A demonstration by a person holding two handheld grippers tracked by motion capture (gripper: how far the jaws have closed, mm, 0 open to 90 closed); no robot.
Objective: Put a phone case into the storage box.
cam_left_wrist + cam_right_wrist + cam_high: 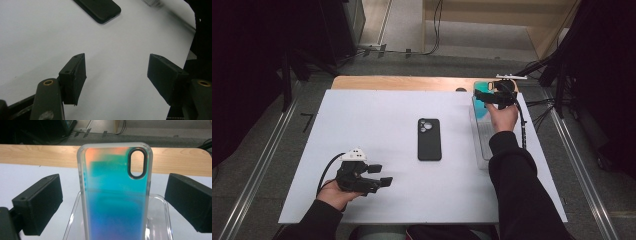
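My right gripper (pixel 486 96) sat at the upper right of the high view, over the far end of a clear tray (pixel 482 145) on the tabletop (pixel 377 120). Its jaws stood wide apart, and between them, touching neither, rose the iridescent phone case (pixel 115 195). In the right gripper view the case stood upright in the middle of the frame, its long axis running top to bottom, the oval camera cutout at upper right, its lower part propped in the tray. A clear gap lay on each side of it, so I judged that closing straight in across its short width would clamp it.

The black phone (pixel 429 139) lay flat, camera side up, in the middle of the high view, long axis pointing away from me, well apart from the case. My left gripper (pixel 379 176) rested at lower left, jaws apart and empty, pointing toward the phone, which showed at the top of the left gripper view (pixel 98 8). The left hand was the nearer to it.
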